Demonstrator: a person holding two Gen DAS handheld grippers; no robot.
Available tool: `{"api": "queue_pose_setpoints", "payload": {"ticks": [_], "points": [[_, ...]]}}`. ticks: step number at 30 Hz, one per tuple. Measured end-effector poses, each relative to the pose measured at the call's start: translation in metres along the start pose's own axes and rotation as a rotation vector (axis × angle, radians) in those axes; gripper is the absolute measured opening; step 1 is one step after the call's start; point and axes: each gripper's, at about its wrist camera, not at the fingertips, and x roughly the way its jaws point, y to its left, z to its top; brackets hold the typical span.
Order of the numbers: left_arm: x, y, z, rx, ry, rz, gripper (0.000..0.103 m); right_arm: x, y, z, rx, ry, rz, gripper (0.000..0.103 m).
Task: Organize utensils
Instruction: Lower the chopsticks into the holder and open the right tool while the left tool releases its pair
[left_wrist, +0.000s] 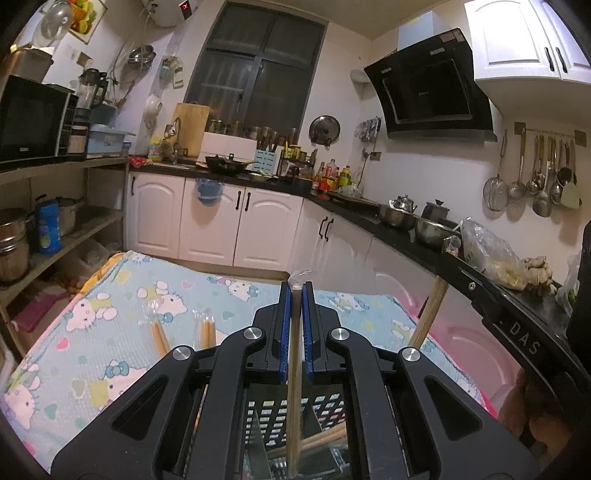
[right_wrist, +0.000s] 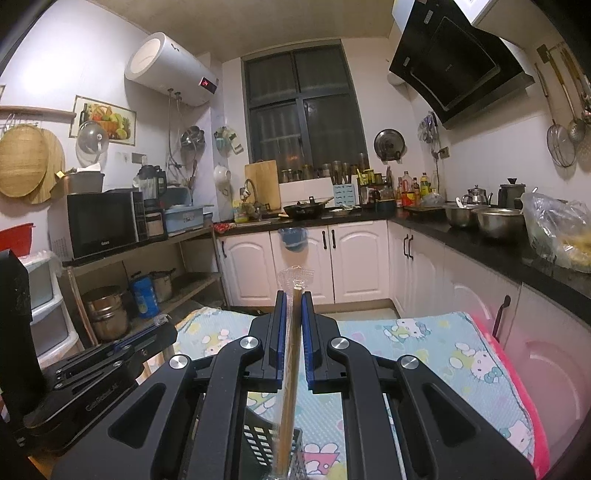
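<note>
My left gripper (left_wrist: 296, 291) is shut on an upright pair of wooden chopsticks in a clear wrapper (left_wrist: 294, 354). Its lower end reaches into a black slotted basket (left_wrist: 264, 410) that holds other chopsticks (left_wrist: 321, 439). Two more wrapped pairs (left_wrist: 159, 334) (left_wrist: 207, 330) lie on the cartoon-cat cloth (left_wrist: 110, 354). My right gripper (right_wrist: 293, 297) is shut on another wrapped pair (right_wrist: 290, 369), which stands over the same basket (right_wrist: 258, 439). In the left wrist view that pair (left_wrist: 428, 314) slants at the right under the right gripper's finger (left_wrist: 480, 291).
The cloth covers a table with a pink edge (right_wrist: 517, 387). White cabinets (right_wrist: 354, 258) and a black counter (right_wrist: 498, 251) with steel bowls (right_wrist: 498, 221) and a plastic bag (right_wrist: 561, 232) run behind and to the right. Shelves with pots (left_wrist: 14, 243) stand at the left.
</note>
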Motion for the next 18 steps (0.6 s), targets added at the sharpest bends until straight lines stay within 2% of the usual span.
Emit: {"api": "queue_pose_setpoints", "payload": {"ticks": [18], "points": [[0.003, 0.001, -0.012, 0.017, 0.033, -0.007, 0.002, -0.003, -0.007, -0.024, 0.025, 0.086, 0.021, 0.009]]}}
